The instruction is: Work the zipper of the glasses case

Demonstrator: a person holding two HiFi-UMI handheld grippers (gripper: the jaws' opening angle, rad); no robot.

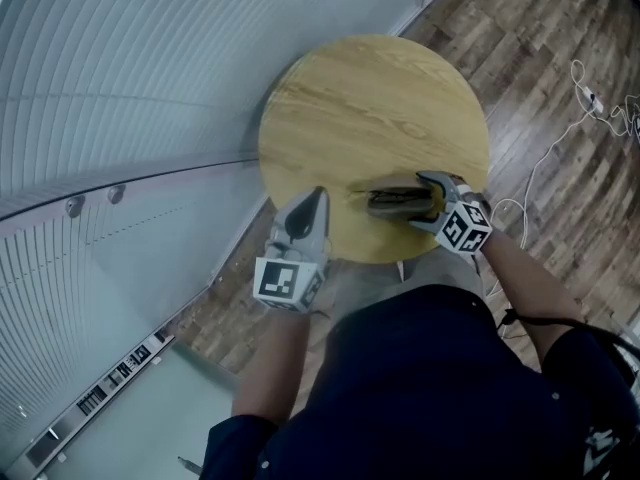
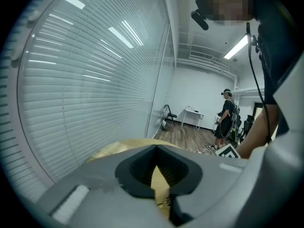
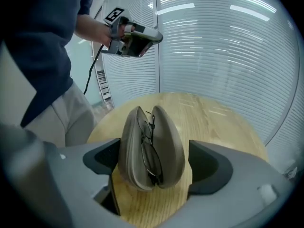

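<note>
Since the glasses case [image 3: 130,151] stands unzipped, spectacles [image 3: 151,158] inside, between the wide-apart right tongs [image 3: 153,167] on the desk [image 1: 370,98], clamp its shell squarely first. The left tongs [image 2: 156,150], shut and empty off to their left, then go for the zipper pull.

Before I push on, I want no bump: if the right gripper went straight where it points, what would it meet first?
Most likely the taupe clamshell glasses case, gaping open on the round wooden table. It sits between the open jaws of the right gripper, and neither pad seems to touch it.
</note>
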